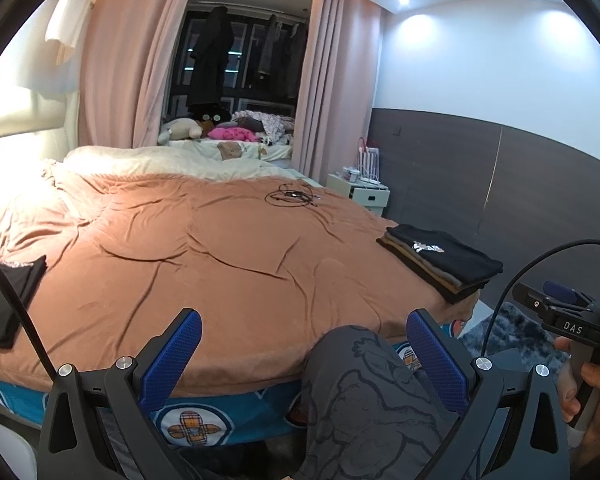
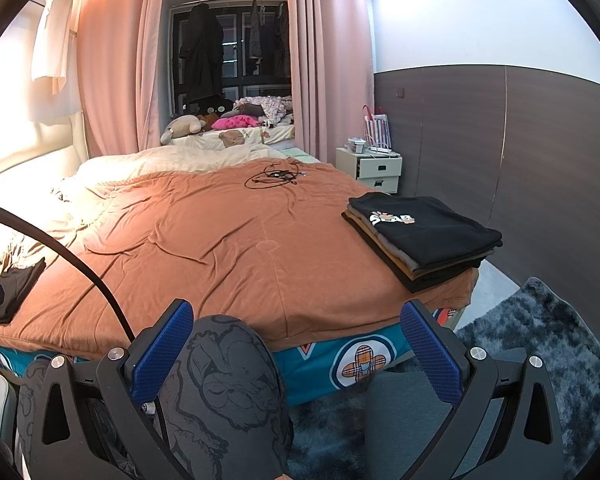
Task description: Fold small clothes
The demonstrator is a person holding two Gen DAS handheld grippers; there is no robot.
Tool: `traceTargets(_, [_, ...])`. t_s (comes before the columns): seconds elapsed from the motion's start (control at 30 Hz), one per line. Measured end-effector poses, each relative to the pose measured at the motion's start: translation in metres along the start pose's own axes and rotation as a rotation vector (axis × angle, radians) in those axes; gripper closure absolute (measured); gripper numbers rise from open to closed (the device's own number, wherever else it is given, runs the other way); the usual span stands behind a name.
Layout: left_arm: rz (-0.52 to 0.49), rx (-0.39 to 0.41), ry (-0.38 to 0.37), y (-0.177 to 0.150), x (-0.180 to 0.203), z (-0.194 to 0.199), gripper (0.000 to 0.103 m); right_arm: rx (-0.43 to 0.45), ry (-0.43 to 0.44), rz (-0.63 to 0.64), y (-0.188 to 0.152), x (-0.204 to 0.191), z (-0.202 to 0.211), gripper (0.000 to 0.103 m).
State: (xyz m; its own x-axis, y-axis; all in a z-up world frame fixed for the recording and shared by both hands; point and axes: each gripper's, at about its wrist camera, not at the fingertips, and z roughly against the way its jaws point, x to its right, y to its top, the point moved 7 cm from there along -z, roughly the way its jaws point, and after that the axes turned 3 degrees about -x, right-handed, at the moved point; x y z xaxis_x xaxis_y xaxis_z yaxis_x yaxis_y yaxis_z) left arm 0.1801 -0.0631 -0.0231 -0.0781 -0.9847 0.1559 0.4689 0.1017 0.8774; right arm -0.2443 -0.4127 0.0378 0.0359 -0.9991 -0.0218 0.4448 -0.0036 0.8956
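Rust-brown bedspread (image 2: 228, 240), pink curtains (image 2: 112, 60)

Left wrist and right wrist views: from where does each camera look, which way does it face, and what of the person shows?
Left wrist: sits behind the open left gripper, low at the bed's foot, facing the headboard-side curtains; shows a patterned trouser knee, the right gripper and a hand.
Right wrist: sits behind the open right gripper, same direction; shows the knee.
Shared: orange blanket, folded clothes stack, black cable loop, nightstand.
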Motion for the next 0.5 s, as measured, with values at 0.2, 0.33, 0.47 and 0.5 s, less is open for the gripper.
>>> traceTargets(0.2, [-0.028,0.003,-0.002,0.007,0.006,-0.027,0.000,0.001,-0.002,-0.007,0.002,0.006,-0.008,0.000])
traceTargets(0.33, [-0.038,0.014,-0.006,0.008,0.008,-0.039,0.000,0.016,-0.002,-0.003,0.007,0.011,-0.010,0.000])
traceTargets(0.47, [-0.040,0.007,-0.005,0.006,0.008,-0.048,0.000,0.024,-0.001,-0.010,0.010,0.017,-0.012,0.000])
traceTargets(0.5, [-0.042,0.008,0.000,0.006,0.008,-0.049,0.000,0.026,0.001,-0.011,0.010,0.017,-0.011,0.000])
